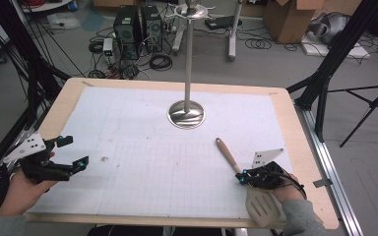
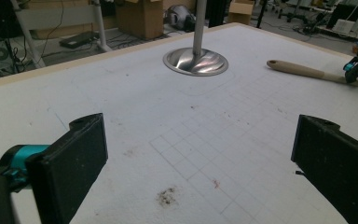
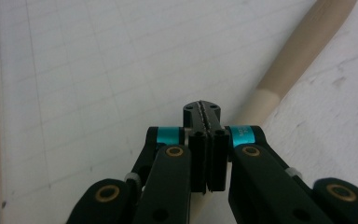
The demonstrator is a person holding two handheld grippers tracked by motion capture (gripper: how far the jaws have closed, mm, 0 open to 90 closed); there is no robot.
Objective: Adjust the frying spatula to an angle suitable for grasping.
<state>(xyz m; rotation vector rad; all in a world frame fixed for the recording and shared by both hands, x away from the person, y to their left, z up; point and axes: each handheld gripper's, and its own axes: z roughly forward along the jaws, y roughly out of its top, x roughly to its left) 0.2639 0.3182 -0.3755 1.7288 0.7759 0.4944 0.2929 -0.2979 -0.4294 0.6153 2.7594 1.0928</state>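
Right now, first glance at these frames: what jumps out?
The tall metal stand with its shiny round base, at the centre far side of the white gridded mat. Then the slotted spatula at the near right: its wooden handle points toward the stand, and the right gripper, jaws together, sits at its neck. The left gripper rests at the mat's left edge, jaws wide apart with nothing between them.

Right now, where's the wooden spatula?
In the high view the wooden spatula lies at the table's near right, its handle angled toward the metal stand's base, its slotted blade at the near edge beside the right gripper.
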